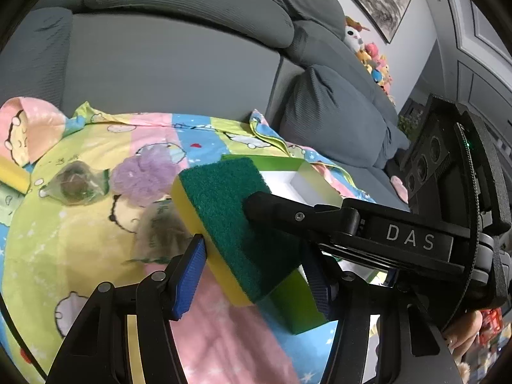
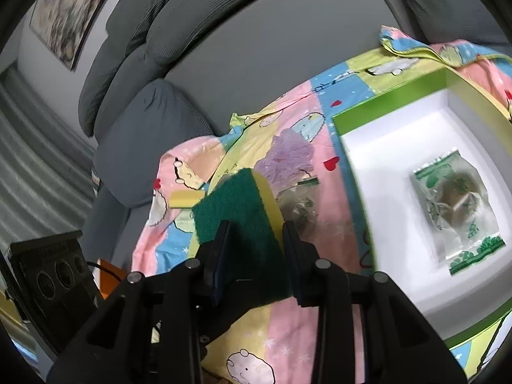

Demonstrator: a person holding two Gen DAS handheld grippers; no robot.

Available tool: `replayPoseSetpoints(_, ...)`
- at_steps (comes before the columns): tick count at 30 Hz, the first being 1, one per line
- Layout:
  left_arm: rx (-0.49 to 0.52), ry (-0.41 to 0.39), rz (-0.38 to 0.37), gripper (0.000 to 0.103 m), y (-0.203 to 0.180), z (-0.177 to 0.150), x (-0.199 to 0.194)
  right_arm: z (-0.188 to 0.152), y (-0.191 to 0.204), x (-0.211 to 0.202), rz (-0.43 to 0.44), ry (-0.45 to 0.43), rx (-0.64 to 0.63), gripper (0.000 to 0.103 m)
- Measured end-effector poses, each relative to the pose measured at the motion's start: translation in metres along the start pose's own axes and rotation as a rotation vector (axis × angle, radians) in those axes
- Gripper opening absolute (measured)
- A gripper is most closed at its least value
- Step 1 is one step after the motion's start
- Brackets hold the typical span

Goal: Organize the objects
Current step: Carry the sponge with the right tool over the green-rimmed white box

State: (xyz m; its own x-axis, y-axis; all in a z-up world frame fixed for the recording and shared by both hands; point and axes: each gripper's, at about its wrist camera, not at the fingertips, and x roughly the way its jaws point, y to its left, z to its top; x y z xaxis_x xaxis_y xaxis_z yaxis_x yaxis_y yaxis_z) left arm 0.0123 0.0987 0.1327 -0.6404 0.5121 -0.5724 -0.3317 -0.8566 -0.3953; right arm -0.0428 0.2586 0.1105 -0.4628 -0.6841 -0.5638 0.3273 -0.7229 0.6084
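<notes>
Left wrist view, from the left edge across: a spare yellow sponge (image 1: pixel 12 172) lies at the edge of the cartoon-print cloth (image 1: pixel 64 240). Next come a clear packet (image 1: pixel 76 185), a purple pouf (image 1: pixel 144 176) and a second packet (image 1: pixel 163 224), all loose on the cloth. In the middle of the frame is the sponge (image 1: pixel 230 224), green scourer face up over its yellow body, lifted off the cloth. My left tongs (image 1: pixel 256 275) are clenched across its width, with a blue pad (image 1: pixel 188 272) looking pressed against each long side. From the right my right tongs (image 1: pixel 259 206) reach in, one black finger flat on the green face. Behind and under the sponge sits the green box (image 1: pixel 304 313), its white inside partly showing.

Right wrist view: the sponge sits at lower centre, clamped through its thickness by my right tongs, the two pads tight on it. To the right, the box rim (image 2: pixel 384 99) frames a white tray with one packet (image 2: pixel 457 204) already inside.

I judge this as mid-carry, the sponge shared between both tongs and headed for the box. Next, one pair has to let go. I would loosen the left and let the right swing the sponge to the right over the rim, then lower it onto bare white tray beside the packet, not on top of it. The sponge is soft, so a hard squeeze may make it spring sideways on release.
</notes>
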Motion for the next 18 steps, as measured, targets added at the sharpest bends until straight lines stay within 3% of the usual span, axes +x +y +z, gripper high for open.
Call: replayPoseSetpoints(18, 0.118, 0.041, -0.040, 0.060, -0.074, 0.004, 0.042, 0.007, -0.058, -0.060, -0.058, -0.135, 0.128, 0.034)
